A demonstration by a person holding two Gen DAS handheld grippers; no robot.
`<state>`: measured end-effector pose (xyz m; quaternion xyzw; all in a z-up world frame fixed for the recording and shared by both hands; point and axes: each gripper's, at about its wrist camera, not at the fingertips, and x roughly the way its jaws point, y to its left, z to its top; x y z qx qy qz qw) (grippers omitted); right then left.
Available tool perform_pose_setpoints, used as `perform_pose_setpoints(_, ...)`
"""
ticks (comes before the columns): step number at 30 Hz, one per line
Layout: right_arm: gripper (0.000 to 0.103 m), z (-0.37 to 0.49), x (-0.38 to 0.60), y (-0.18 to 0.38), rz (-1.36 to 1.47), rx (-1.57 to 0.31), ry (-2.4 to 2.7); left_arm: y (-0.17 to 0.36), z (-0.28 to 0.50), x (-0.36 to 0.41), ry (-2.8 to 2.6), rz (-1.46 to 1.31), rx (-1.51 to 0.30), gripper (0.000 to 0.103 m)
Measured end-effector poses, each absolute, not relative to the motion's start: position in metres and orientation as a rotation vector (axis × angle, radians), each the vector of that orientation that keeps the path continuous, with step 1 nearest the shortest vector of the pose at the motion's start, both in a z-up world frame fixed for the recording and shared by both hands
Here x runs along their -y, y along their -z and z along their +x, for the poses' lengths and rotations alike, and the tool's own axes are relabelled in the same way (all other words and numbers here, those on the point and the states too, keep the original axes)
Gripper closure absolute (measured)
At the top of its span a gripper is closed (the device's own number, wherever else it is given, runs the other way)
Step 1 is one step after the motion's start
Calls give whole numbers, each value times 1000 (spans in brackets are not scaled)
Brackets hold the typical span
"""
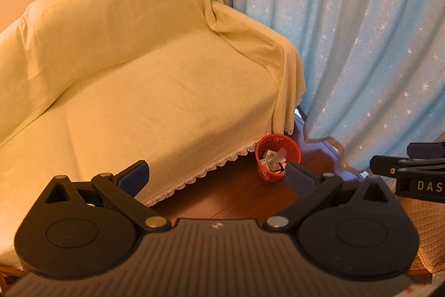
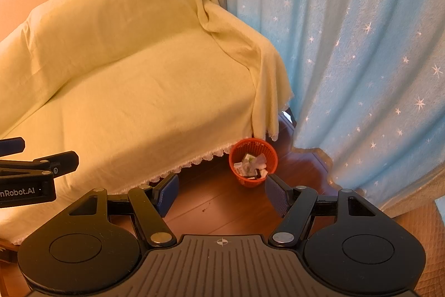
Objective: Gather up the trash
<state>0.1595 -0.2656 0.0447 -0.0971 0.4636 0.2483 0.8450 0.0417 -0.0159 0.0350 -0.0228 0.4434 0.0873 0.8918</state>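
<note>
Since the small red plastic mesh wastebasket (image 2: pixel 253 162) on the dark wooden floor (image 2: pixel 222 202) already holds a heap of crumpled wrappers and small cartons (image 2: pixel 251 164), the collecting looks, to my eye, close to finished. No loose scrap shows on the floor around the basket, nor on the sofa draped in a pale yellow cloth with a lace hem (image 1: pixel 144 91) that rises just behind and to the left of it. Whether litter lies elsewhere in the room I cannot say; only this corner is visible.

The trash itself sits inside the basket, piled below the rim, white and greenish pieces mixed with something dark.

Both tools hover above the floor on the near side of the basket, pointed toward it and tipped slightly down. The left tongs (image 1: pixel 217 177) stand wide apart with nothing between their blue pads, and the basket shows just beyond the right-hand pad. The right tongs (image 2: pixel 221 192) are likewise spread wide and empty, framing the floor just short of the basket. They are level with each other and well apart, each showing at the edge of the other's view.

Right of the basket, the light blue curtain sprinkled with white stars (image 1: pixel 361 46) hangs to the floor.
</note>
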Motion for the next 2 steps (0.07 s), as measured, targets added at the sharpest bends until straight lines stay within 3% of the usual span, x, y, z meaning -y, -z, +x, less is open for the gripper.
perform_pose_setpoints(2,37,160,265,-45,-204,-978,-523,-35,41,18,-190,-47,-910,1)
